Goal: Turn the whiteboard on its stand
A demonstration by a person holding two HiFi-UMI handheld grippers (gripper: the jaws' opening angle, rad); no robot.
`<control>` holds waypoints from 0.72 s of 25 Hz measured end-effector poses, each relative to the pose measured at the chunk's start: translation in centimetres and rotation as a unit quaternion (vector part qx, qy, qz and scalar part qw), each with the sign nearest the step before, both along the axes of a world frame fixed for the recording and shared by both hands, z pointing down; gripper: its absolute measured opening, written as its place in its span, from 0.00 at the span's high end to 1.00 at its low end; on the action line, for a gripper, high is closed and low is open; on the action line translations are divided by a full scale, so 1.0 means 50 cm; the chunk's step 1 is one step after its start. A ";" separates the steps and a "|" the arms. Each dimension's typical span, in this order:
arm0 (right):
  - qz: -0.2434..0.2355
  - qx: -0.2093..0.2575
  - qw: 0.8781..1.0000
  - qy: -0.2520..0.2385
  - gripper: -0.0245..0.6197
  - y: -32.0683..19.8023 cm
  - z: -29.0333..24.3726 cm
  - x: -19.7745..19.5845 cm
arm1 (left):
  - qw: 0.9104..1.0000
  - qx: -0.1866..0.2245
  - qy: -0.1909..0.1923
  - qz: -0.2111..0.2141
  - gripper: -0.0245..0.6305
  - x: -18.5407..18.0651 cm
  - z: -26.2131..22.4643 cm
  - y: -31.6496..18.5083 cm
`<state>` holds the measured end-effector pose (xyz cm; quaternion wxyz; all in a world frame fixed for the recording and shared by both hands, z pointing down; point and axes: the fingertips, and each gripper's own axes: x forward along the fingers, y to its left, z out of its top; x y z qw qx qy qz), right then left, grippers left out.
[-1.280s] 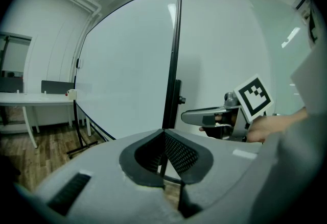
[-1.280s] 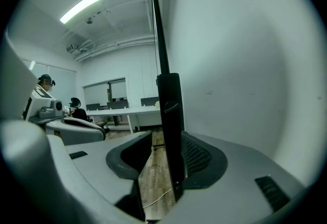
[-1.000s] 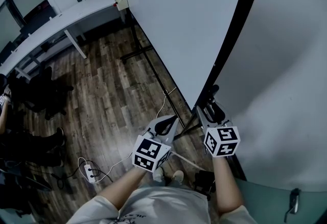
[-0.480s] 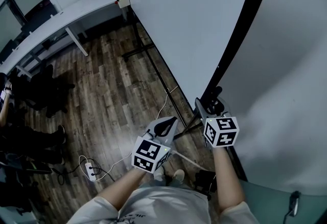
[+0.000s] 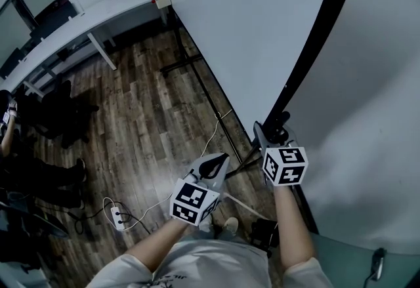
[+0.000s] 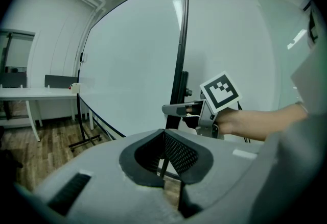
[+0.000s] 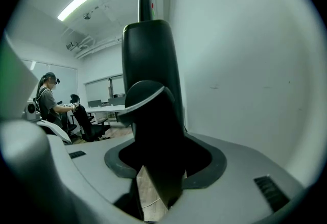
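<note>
A pale grey-white whiteboard (image 5: 262, 31) is showing a black frame (image 5: 315, 41) down its edge. Beside the whiteboard, a floor (image 5: 144, 129) of brown wood-grain planks is running under a white desk (image 5: 72, 31). Below the whiteboard, black-and-white square markers are patterning the cube (image 5: 194, 201) of the left gripper (image 5: 213, 163).

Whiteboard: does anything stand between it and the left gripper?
Nothing visible does. The left gripper, jaws together, points at the whiteboard across open air. The stand's foot lies lower, on the floor and farther along the board, not in the gripper's line.
</note>
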<state>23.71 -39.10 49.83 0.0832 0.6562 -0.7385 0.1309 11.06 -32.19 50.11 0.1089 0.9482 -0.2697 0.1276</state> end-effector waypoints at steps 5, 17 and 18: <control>-0.002 -0.002 1.000 0.006 0.67 -0.006 0.012 0.006 | 1.000 0.000 -0.002 -0.002 0.95 0.005 0.010 -0.005; -0.001 -0.004 1.000 0.018 0.68 0.000 -0.020 -0.005 | 1.000 0.002 -0.001 -0.002 0.95 -0.010 -0.029 0.007; -0.001 -0.004 1.000 0.018 0.68 0.000 -0.012 -0.002 | 1.000 0.003 -0.002 -0.002 0.95 -0.008 -0.021 0.007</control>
